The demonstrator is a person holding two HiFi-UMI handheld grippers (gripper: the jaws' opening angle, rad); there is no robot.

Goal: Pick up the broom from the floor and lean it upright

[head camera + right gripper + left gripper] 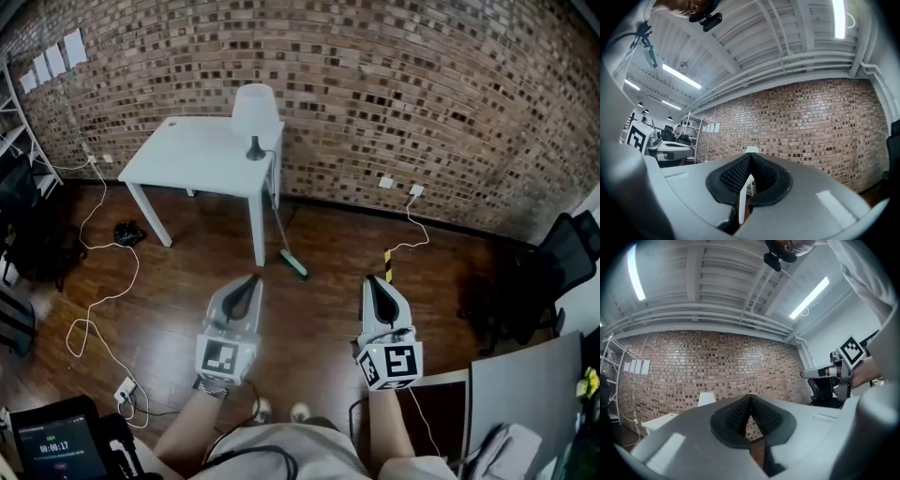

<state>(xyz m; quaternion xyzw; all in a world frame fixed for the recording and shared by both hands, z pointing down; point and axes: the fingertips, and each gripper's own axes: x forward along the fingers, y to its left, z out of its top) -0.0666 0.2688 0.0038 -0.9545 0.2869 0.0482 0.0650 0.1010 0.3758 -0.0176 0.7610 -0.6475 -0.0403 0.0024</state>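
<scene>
The broom (284, 240) has a thin pale handle and a green head (294, 265). Its head rests on the wooden floor and its handle slants up against the right side of the white table (192, 155) by the brick wall. My left gripper (249, 280) and right gripper (374, 279) are held side by side in front of me, well short of the broom and pointing toward the wall. Each is shut with nothing between its pads. The left gripper view shows my right gripper (820, 373) off to the side. Neither gripper view shows the broom.
A white lamp (255, 116) stands on the table's right corner. White cables (98, 281) and a power strip (125, 390) lie on the floor at left. A black chair (553, 272) stands at right, a yellow-black marker (387, 260) beyond my right gripper, and a shelf (17, 112) at far left.
</scene>
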